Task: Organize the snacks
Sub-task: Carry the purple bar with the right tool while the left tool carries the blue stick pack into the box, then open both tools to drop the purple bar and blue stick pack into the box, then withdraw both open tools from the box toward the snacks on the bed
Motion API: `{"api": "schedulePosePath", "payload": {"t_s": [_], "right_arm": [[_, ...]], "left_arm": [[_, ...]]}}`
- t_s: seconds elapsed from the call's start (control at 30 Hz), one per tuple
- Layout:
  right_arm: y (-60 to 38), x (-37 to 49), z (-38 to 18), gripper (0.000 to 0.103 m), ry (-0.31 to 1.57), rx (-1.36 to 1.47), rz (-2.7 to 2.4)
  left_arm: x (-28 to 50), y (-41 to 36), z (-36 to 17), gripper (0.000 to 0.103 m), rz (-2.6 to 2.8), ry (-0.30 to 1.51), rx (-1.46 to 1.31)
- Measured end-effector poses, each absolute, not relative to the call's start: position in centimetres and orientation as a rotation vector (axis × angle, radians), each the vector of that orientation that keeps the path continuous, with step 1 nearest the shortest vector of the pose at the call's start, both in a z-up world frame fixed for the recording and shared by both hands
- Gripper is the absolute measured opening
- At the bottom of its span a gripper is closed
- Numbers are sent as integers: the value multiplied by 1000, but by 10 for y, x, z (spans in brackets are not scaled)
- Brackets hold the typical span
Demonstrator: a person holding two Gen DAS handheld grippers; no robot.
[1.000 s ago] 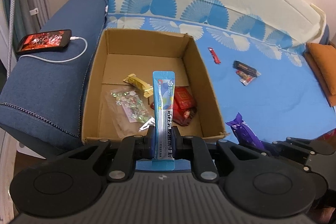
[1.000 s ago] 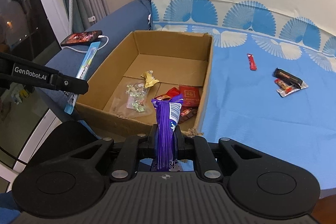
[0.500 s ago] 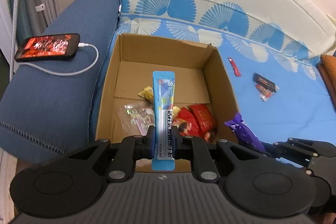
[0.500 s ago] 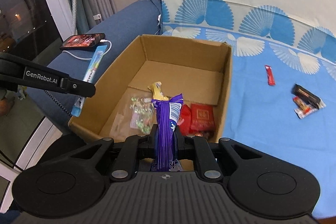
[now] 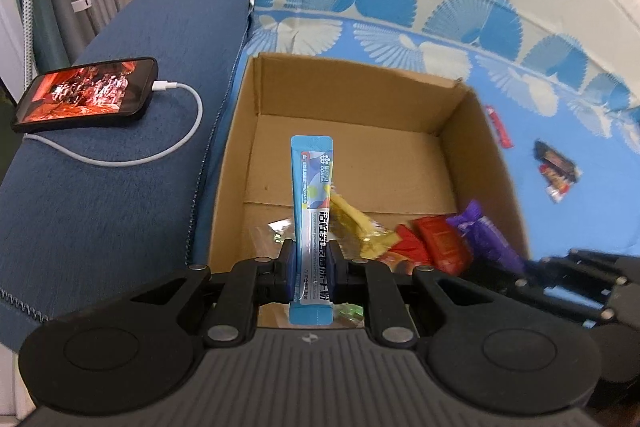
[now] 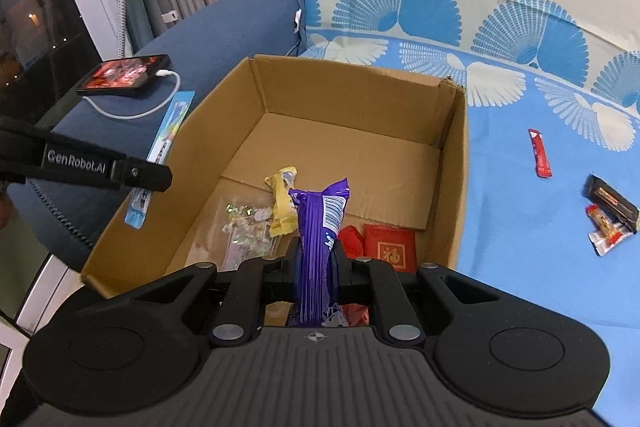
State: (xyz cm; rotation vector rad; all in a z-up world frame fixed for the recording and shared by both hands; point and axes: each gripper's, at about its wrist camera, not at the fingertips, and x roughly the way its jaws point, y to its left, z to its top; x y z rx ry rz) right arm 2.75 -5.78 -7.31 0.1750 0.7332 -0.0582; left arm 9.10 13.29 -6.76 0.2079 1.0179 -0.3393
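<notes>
Fingers (image 5: 312,273) clamp sachet (image 5: 311,195) above box rim (image 5: 224,163).

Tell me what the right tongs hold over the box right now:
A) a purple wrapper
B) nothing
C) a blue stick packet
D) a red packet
A: the right tongs are shut on the purple wrapper, held upright above the cardboard box; the blue stick packet is in the left tongs.
</notes>
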Motion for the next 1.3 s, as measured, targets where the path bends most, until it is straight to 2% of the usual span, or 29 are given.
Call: {"api": "schedulePosePath", "payload": {"t_s": [0.07, 0.1, 0.13, 0.17, 0.2, 0.23, 0.47, 0.6, 0.67, 0.7, 0.83, 1.03, 1.3], "right_arm": [[-63, 38, -77, 16, 740, 202, -62], [-66, 43, -79, 18, 743, 211, -59], [-67, 46, -80, 35, 746, 208, -59], [-68, 48, -80, 48, 742, 196, -70], [-68, 48, -79, 74, 730, 178, -94], [-69, 48, -77, 89, 722, 165, -115], [-69, 20, -78, 91, 758, 195, -127], [-57, -14, -67, 94, 717, 224, -134], [-46, -37, -59, 97, 668, 226, -141], [-40, -49, -54, 103, 633, 219, -146], [-19, -88, -42, 103, 520, 157, -142], [-4, -114, -36, 103, 549, 69, -203], [1, -154, -30, 103, 483, 57, -239]], "left_arm": [[98, 131, -76, 20, -342, 1035, 232], [101, 130, -80, 32, -336, 1045, 242], [103, 129, -83, 60, -324, 1054, 250], [104, 129, -84, 76, -310, 1057, 255], [104, 131, -84, 101, -297, 1048, 251], [103, 133, -83, 103, -289, 1026, 241], [89, 140, -79, 103, -271, 1051, 237], [64, 145, -67, 103, -260, 1054, 219], [47, 149, -62, 103, -253, 1059, 203], [37, 151, -58, 103, -245, 1054, 196], [-9, 155, -44, 103, -226, 1003, 201], [-57, 154, -31, 103, -231, 947, 224], [-93, 146, -15, 103, -275, 880, 263]]}}
